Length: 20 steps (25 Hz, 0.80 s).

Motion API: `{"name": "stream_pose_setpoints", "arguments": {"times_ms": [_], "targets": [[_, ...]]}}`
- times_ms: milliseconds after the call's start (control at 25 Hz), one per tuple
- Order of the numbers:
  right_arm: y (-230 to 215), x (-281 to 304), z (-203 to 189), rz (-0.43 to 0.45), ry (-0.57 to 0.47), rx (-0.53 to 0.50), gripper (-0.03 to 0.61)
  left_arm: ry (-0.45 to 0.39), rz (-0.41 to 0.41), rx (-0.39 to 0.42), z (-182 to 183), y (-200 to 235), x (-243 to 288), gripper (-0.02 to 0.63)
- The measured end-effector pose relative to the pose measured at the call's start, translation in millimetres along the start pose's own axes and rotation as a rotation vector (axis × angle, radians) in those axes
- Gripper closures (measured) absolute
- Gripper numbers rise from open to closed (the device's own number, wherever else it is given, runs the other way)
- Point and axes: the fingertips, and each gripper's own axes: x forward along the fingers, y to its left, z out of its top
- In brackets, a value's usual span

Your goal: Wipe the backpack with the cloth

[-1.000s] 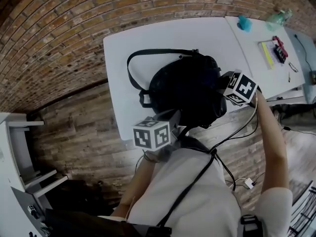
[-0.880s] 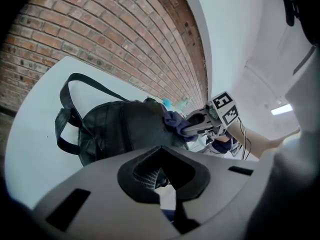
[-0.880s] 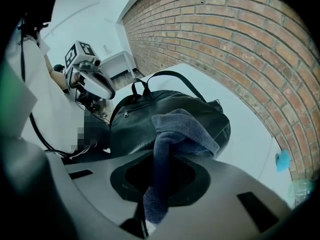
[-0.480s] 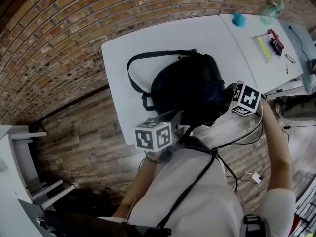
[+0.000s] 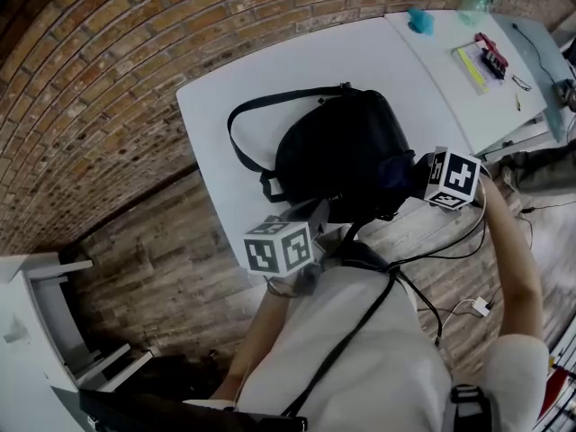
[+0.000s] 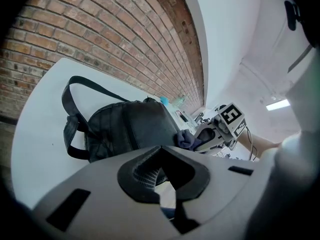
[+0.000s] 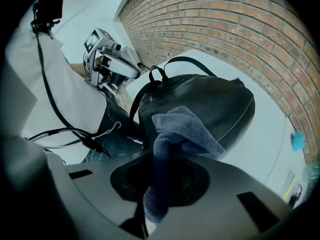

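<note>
A black backpack [image 5: 337, 156] lies flat on the white table [image 5: 234, 88], its strap looped to the left. My right gripper [image 5: 407, 171] is at the backpack's right side, shut on a dark blue cloth [image 5: 396, 171]. In the right gripper view the cloth [image 7: 185, 129] bunches out of the gripper [image 7: 162, 184] and rests against the backpack [image 7: 210, 104]. My left gripper [image 5: 322, 212] sits at the backpack's near edge. In the left gripper view this gripper [image 6: 160, 176] looks shut on that edge of the backpack [image 6: 125, 129].
A second table [image 5: 450, 79] adjoins on the right, carrying a teal object [image 5: 419, 21], a bottle [image 5: 477, 3] and a yellow and red item [image 5: 481, 61]. Brick-patterned floor surrounds the tables. A white shelf unit [image 5: 36, 313] stands at lower left. Cables hang by my body.
My right gripper slid the cloth outward and a little toward me along the backpack's right side. The left gripper stayed at the near edge.
</note>
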Motion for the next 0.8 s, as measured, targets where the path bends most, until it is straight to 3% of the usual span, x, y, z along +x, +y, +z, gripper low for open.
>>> {"name": "stream_pose_setpoints", "arguments": {"times_ms": [520, 800], "targets": [[13.6, 4.7, -9.0, -0.007, 0.064, 0.052, 0.523, 0.031, -0.038, 0.027, -7.5, 5.4, -9.1, 0.609], [-17.8, -32.0, 14.2, -0.162, -0.039, 0.082, 0.523, 0.061, -0.071, 0.086, -12.8, 0.3, -11.1, 0.609]]}}
